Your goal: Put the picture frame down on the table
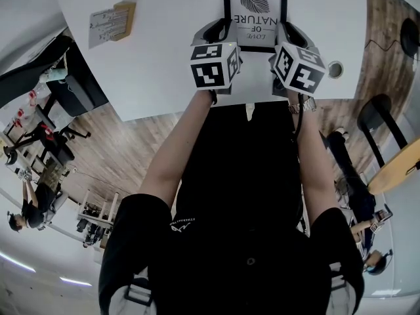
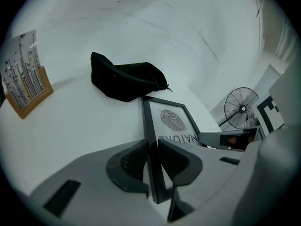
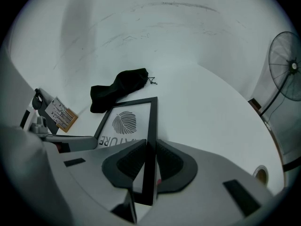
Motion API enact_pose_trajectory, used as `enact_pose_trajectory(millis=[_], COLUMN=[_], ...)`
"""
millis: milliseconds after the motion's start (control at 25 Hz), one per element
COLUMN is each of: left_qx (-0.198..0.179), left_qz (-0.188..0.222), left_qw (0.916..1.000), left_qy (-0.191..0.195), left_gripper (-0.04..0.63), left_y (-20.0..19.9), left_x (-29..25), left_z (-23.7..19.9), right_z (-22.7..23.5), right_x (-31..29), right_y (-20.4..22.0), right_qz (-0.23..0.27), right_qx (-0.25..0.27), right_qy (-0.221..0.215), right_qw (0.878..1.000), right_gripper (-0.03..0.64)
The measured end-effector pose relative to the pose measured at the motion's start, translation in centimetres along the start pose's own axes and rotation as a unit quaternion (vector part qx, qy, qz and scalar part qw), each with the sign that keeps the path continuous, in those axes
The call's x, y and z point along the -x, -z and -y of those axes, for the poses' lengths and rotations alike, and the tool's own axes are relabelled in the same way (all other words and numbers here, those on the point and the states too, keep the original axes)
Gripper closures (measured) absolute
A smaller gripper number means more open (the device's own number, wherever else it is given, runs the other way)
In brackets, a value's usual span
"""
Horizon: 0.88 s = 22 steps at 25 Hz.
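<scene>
A black picture frame (image 1: 254,13) with a leaf print and lettering is over the white table (image 1: 164,51), held between both grippers. My left gripper (image 1: 220,30) is shut on the frame's left side bar (image 2: 151,140). My right gripper (image 1: 287,33) is shut on the frame's right side bar (image 3: 150,145). In the left gripper view the frame (image 2: 171,121) looks flat or nearly flat on the table top; whether it touches I cannot tell. The frame (image 3: 127,121) lies ahead of the jaws in the right gripper view.
A black cloth pouch (image 2: 124,79) lies just beyond the frame's far end, also seen as the pouch (image 3: 117,89). A card on a wooden stand (image 1: 111,21) stands at the table's left. A round grommet (image 1: 335,69) sits in the table at right. A floor fan (image 3: 287,72) stands past the table edge.
</scene>
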State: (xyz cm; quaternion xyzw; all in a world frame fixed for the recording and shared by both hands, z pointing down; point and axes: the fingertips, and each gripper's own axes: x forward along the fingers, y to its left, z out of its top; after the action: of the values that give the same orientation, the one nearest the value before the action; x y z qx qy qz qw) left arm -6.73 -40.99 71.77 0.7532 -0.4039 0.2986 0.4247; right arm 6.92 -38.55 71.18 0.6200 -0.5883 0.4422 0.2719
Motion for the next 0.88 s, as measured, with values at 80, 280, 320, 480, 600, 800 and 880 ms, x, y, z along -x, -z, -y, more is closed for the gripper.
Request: enact_pose_trajectory(millis=[80,280,320,480,600,800,880], left_qx=[0.000,0.001,0.001,-0.002,-0.008,-0.016,-0.017], left_qz=[0.003,0.006,0.007,0.011,0.015,0.019,0.024], left_qw=[1.0000,0.9999,0.9999,0.9999,0.9998,0.9997,0.9996], left_qy=[-0.003,-0.011,-0.011,0.000,0.004,0.003,-0.004], left_gripper=[0.517,0.517,0.517,0.517,0.511,0.499,0.499], left_y=[-0.1,-0.2,-0.3,-0.3,-0.4,-0.2,-0.1], left_x=[-0.1,-0.4,-0.4,-0.4,-0.2,0.3,0.6], left_z=[-0.2,-0.4,-0.3,0.0,0.2,0.6,0.7], right_z=[-0.1,-0.1,-0.1,0.0,0.0,0.0,0.0], right_x=[-0.4,-0.9,-0.9,-0.9,-0.8,-0.2,0.2], right_y=[0.1,-0.2,-0.3,-0.3,-0.4,-0.6,-0.6], right_qz=[-0.004,0.001,0.002,0.004,0.006,0.014,0.017], right_qx=[0.005,0.017,0.020,0.031,0.032,0.033,0.034], right_qy=[0.002,0.008,0.008,0.009,0.004,-0.005,-0.005], right_qw=[1.000,1.000,1.000,0.999,0.999,0.999,0.999], right_gripper=[0.551,0.551,0.551,0.548,0.525,0.489,0.489])
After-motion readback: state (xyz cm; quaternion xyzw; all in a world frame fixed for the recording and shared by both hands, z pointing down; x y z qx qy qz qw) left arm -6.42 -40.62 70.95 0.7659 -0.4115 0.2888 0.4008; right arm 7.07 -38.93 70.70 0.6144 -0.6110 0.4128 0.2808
